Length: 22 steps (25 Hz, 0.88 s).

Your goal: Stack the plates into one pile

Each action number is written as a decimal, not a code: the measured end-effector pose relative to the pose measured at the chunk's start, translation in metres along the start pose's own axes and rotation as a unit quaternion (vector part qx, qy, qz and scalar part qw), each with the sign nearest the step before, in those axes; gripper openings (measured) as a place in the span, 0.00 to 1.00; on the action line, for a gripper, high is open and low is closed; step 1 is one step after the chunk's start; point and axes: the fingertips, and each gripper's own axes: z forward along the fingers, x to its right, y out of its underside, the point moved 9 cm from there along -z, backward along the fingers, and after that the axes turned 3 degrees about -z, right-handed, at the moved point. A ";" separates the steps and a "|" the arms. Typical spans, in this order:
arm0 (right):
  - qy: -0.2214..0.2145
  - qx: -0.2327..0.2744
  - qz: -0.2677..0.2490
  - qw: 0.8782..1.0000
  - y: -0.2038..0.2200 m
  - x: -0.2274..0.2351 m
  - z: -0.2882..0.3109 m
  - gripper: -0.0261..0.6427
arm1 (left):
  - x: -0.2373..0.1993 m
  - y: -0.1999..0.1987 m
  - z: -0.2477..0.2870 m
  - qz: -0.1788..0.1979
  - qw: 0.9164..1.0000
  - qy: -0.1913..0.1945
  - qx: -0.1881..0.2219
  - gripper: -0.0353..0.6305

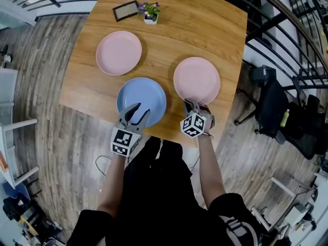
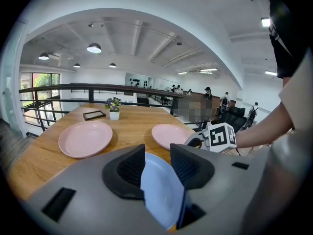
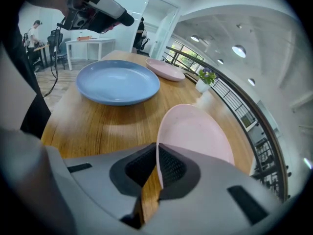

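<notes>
Three plates lie apart on the wooden table: a pink plate at the left, a blue plate at the near edge, and a second pink plate at the right. My left gripper is open, and the blue plate's near rim runs between its jaws without being clamped. My right gripper is shut on the right pink plate's near rim, and that plate looks tilted up in the right gripper view. The blue plate rests flat beyond it.
A small black picture frame and a potted flower stand at the table's far side. A black railing runs past the right edge, with a dark chair below it. White furniture stands at the left.
</notes>
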 end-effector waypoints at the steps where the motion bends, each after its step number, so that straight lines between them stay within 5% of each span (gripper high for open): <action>1: 0.001 0.001 -0.001 1.000 0.000 0.000 -0.001 0.07 | 0.001 -0.002 0.000 0.000 1.000 -0.002 0.003 0.31; 22: 0.015 0.015 -0.056 0.998 -0.008 0.002 -0.031 0.07 | 0.029 0.003 -0.024 -0.026 0.998 -0.049 0.020 0.31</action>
